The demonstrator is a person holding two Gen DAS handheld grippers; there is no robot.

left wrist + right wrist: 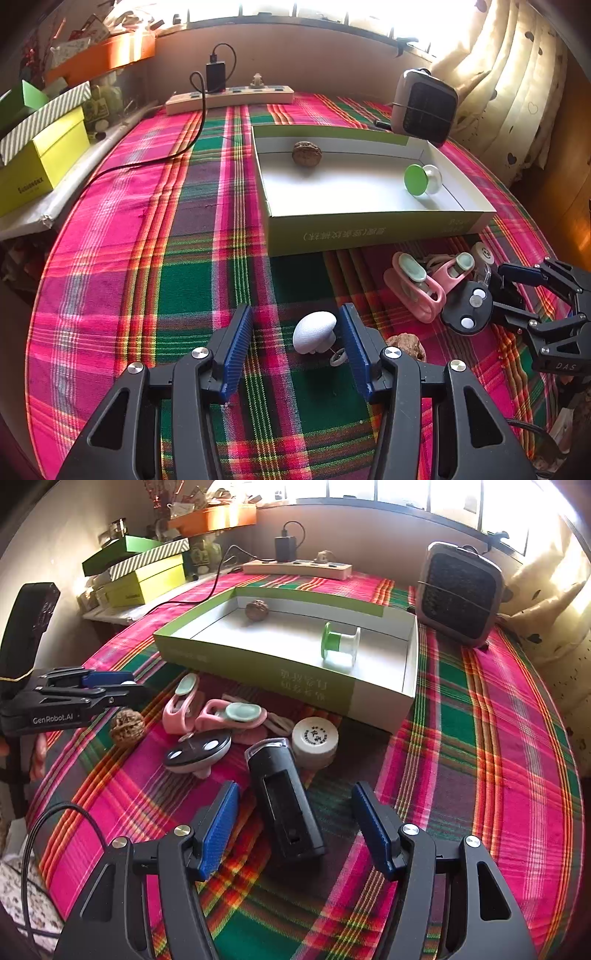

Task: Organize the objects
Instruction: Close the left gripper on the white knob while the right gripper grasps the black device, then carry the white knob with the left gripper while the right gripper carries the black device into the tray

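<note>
My left gripper (295, 310) stands open over the plaid cloth. A white mushroom-shaped piece (314, 332) lies between its fingers, close to the right pad and clear of the left. My right gripper (295, 788) is open too, with a black oblong device (284, 805) lying between its pads, untouched. Beyond it are a white round jar (316, 738), a black disc with white dots (197, 751), pink clips (214, 712) and a walnut (127, 727). The shallow green-and-white box (258, 664) holds another walnut (256, 609) and a green spool (340, 642).
A small heater (461, 594) stands at the back right beside the box. A power strip (295, 566) with a plugged charger lies along the back wall, its cable crossing the cloth. Stacked yellow and green boxes (147, 576) sit at the left. Curtains hang at the right.
</note>
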